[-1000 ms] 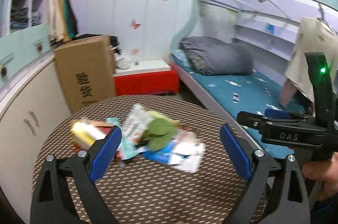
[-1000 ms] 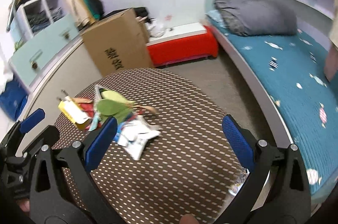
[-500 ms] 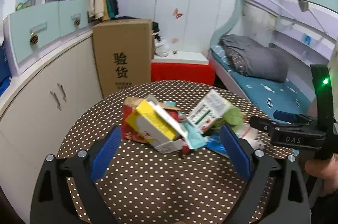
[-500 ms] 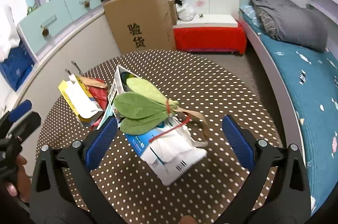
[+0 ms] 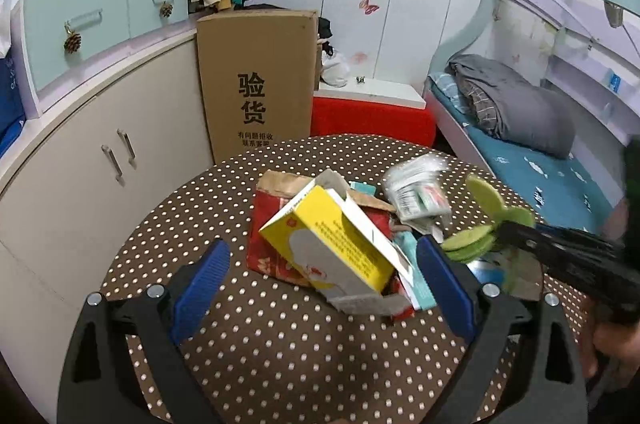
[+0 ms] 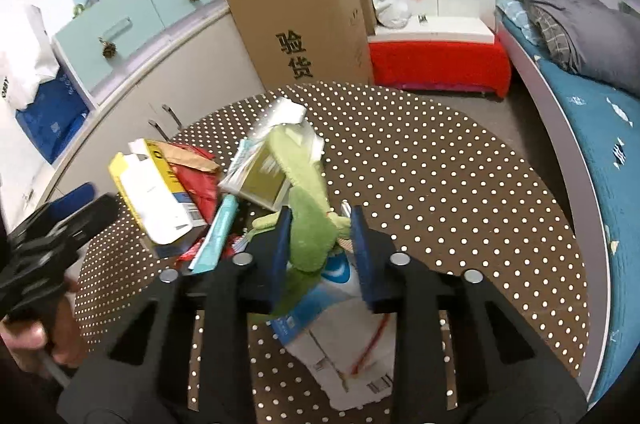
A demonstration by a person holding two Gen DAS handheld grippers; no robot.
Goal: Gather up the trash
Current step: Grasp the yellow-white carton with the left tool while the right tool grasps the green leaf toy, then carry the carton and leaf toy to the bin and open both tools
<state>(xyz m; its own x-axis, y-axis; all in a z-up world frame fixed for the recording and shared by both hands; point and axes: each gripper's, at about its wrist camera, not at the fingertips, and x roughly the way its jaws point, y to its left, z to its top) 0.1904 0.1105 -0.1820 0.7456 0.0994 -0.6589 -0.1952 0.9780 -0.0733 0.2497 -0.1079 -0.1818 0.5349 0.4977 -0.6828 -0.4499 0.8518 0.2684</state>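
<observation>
A pile of trash lies on a round brown polka-dot table (image 5: 280, 352). It holds a yellow and white carton (image 5: 332, 244), a red packet (image 5: 264, 236), a teal wrapper (image 6: 218, 236), a white pack (image 5: 416, 188) and a blue and white bag (image 6: 332, 288). My left gripper (image 5: 320, 284) is open just in front of the yellow carton. My right gripper (image 6: 320, 244) is closed on the green fabric leaves (image 6: 312, 224), which also show in the left wrist view (image 5: 480, 220).
A tall cardboard box (image 5: 260, 84) stands behind the table, next to a red bench (image 5: 372, 116). White cabinets (image 5: 80, 152) run along the left. A bunk bed with a grey blanket (image 5: 516, 104) is on the right.
Both grippers moved in closer to the pile. My right gripper went from wide open to closed on the green leaves and has pulled them up off the pile.
</observation>
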